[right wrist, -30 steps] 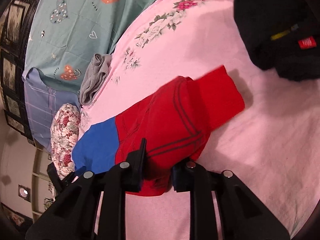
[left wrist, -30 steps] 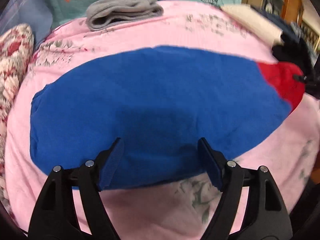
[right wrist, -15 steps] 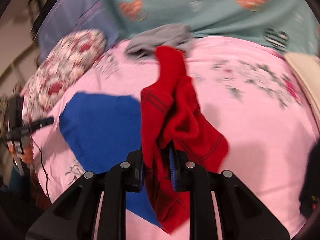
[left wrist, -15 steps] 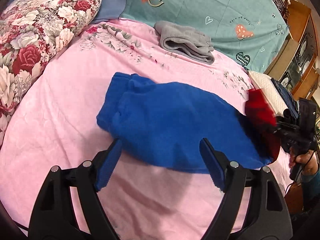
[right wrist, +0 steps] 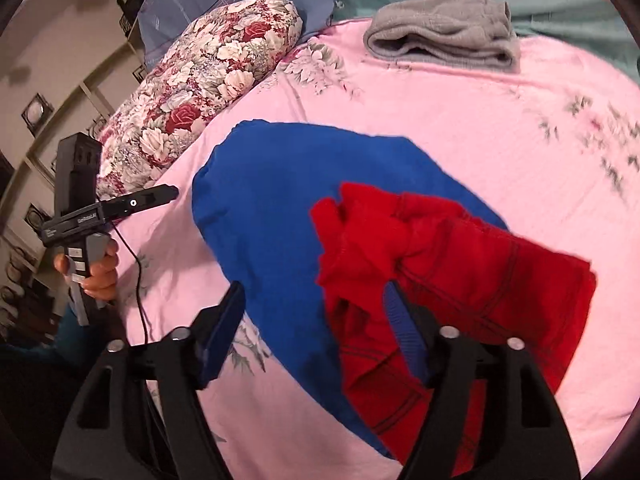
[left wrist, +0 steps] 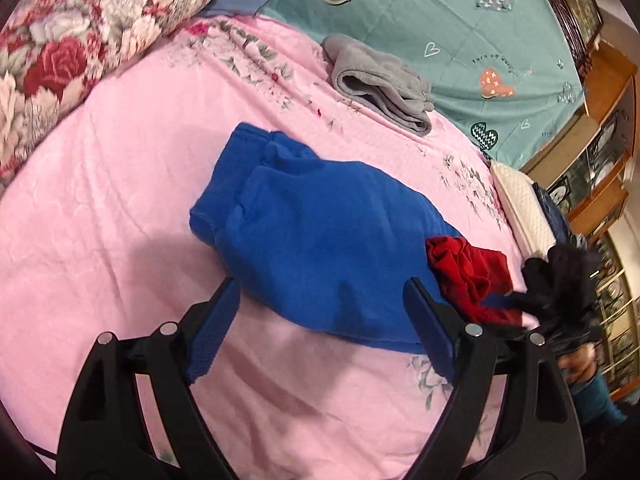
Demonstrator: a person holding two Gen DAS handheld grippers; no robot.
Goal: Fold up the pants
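Note:
The pants [left wrist: 320, 236] are blue fleece with a red waist part [left wrist: 468, 276], lying on the pink bedspread [left wrist: 100, 200]. In the right wrist view the blue legs [right wrist: 280, 208] lie flat and the red part [right wrist: 440, 252] is bunched and laid back over them. My left gripper [left wrist: 320, 320] is open and empty, just short of the blue cloth's near edge. My right gripper [right wrist: 314, 320] is open, its right finger against the red cloth, which drapes loosely around it.
A folded grey garment [left wrist: 380, 80] lies at the far side of the bed, also in the right wrist view [right wrist: 444, 32]. A floral pillow [left wrist: 80, 40] lies at the left. Black clothing [left wrist: 560, 280] and a white folded item [left wrist: 520, 200] lie at the right edge.
My right gripper carried the red waist part up and over onto the blue legs, then opened and let it go. My left gripper pulled back from the cloth.

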